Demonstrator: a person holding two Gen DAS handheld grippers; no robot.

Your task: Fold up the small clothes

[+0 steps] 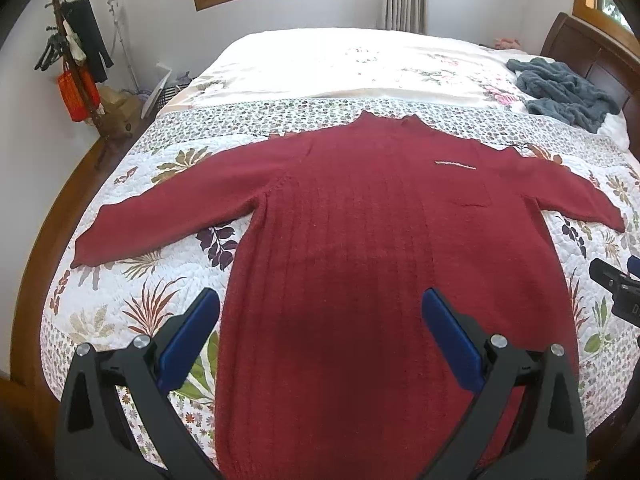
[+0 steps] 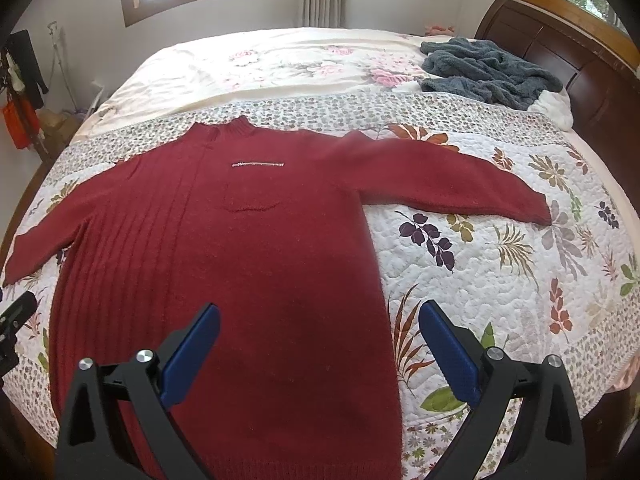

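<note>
Near the bed's (image 1: pixel 132 184) front edge, a sweater (image 1: pixel 360 240) is spread flat, sleeves out. Both grippers, left (image 1: pixel 320 300) and right (image 2: pixel 319 314), are held above it, jaws open, empty. Soft, limp knit is judged; a sleeve cuff is best pinched.

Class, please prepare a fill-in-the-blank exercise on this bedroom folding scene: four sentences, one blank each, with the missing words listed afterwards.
1. The sweater spread flat on the bed is ____ in colour.
2. Both sleeves lie stretched ____ from its body.
3. The left gripper and the right gripper both have their jaws ____.
4. The crumpled grey blanket lies near the dark wooden ____.

Missing words: red; outward; open; headboard
</note>
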